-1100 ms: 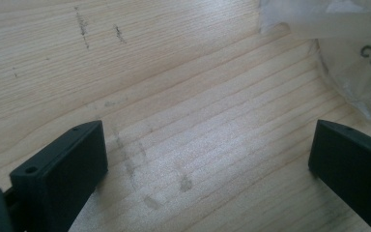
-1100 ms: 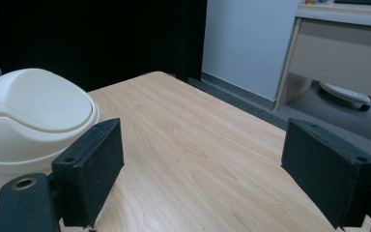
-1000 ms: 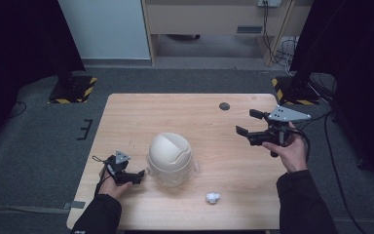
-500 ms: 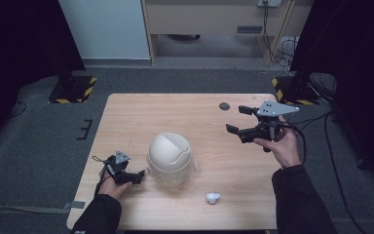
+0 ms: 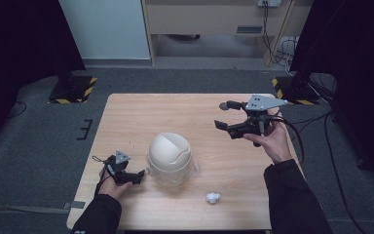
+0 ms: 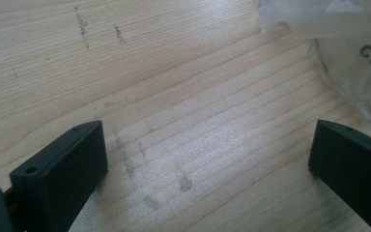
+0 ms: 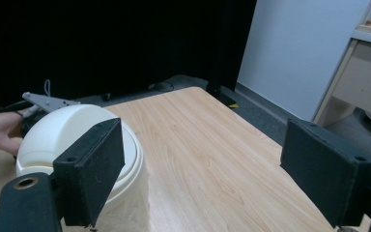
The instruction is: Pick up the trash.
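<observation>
A cream domed bin [image 5: 169,155] with a clear plastic liner around its base stands in the middle of the wooden table [image 5: 141,112]. My left gripper [image 5: 137,176] rests low on the table just left of the bin, open, with bare wood between its jaws; the liner [image 6: 352,58] shows at the upper right in the left gripper view. My right gripper [image 5: 222,115] is held above the table's right side, open and empty, its jaws pointing left. In the right gripper view the bin [image 7: 72,133] sits behind the near jaw.
A crumpled white paper ball [image 5: 212,197] lies near the table's front edge, right of the bin. Beyond the table are a wooden cabinet [image 5: 214,19], stand bases with yellow-black stripes [image 5: 73,90] and cables on grey carpet.
My right gripper has moved left and slightly away from the person, toward the table's middle. The left gripper and the bin have stayed in place.
</observation>
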### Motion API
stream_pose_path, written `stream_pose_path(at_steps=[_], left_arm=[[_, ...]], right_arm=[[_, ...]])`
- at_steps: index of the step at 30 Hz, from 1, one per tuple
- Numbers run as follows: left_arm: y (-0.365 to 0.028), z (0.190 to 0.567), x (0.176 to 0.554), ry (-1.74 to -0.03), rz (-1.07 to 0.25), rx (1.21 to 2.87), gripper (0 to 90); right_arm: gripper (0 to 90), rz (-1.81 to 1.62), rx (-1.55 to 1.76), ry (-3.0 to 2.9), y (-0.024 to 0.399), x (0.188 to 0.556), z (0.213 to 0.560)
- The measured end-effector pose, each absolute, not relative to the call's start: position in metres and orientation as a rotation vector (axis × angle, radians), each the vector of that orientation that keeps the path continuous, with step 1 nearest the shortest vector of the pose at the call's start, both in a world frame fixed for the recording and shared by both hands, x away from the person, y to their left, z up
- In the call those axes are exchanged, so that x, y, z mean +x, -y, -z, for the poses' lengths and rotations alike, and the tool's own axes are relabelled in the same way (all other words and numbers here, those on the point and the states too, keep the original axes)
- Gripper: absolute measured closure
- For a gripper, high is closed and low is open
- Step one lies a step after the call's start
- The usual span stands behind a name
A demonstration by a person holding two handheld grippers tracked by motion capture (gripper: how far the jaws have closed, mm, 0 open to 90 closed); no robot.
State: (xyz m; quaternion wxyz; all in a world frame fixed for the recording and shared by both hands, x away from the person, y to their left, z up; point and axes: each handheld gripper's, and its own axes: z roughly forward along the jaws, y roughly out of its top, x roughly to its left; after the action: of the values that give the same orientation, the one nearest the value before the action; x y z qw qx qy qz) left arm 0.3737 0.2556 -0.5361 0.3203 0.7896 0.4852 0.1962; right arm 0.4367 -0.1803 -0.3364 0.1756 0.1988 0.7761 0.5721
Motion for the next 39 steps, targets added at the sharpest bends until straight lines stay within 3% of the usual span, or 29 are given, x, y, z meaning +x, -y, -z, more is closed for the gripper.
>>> stream_pose_path(at_steps=[39], left_arm=[[-0.256, 0.536, 0.374, -1.275, -0.516, 2.075, 0.0]], right_arm=[[20.7, -1.715, 0.320, -2.543, 0.104, 0.426, 0.385]])
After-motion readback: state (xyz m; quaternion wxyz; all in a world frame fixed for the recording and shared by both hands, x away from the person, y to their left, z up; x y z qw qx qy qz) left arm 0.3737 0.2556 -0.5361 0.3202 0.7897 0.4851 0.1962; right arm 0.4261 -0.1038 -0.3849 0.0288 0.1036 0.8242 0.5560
